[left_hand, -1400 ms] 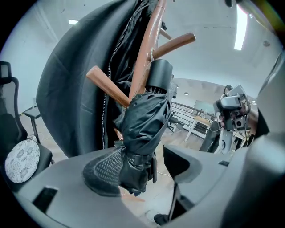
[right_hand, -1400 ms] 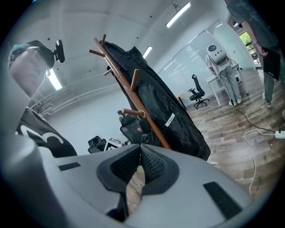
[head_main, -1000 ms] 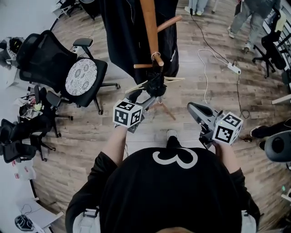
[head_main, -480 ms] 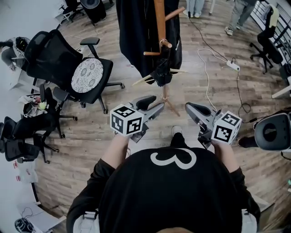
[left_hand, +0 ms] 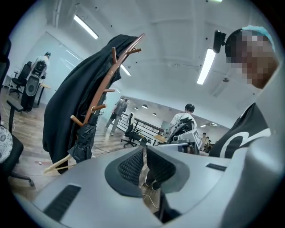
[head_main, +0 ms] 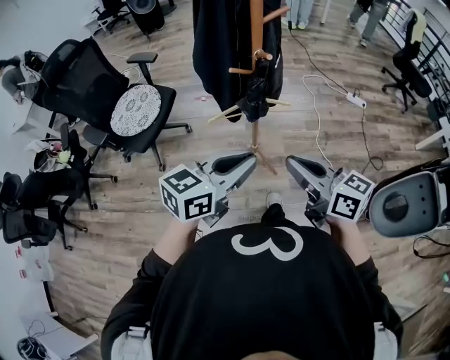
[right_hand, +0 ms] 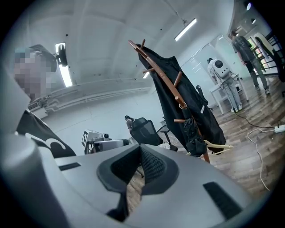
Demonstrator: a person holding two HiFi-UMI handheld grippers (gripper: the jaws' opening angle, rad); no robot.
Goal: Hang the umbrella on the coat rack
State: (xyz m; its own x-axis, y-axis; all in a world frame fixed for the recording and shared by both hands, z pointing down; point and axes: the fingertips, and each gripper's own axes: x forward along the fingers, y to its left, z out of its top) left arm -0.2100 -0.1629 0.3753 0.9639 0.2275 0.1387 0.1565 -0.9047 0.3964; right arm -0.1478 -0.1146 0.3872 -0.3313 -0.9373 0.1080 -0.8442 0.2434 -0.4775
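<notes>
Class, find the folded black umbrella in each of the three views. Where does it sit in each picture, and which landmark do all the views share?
Head view: umbrella at upper centre, hanging from a peg of the coat rack.
Left gripper view: umbrella left of centre, low on the rack.
Right gripper view: umbrella right of centre, below a peg.
Shared landmark: the rack's wooden pole with the black coat draped on it.

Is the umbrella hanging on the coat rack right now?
Yes, the umbrella hangs by its loop from a coat rack peg.
</notes>
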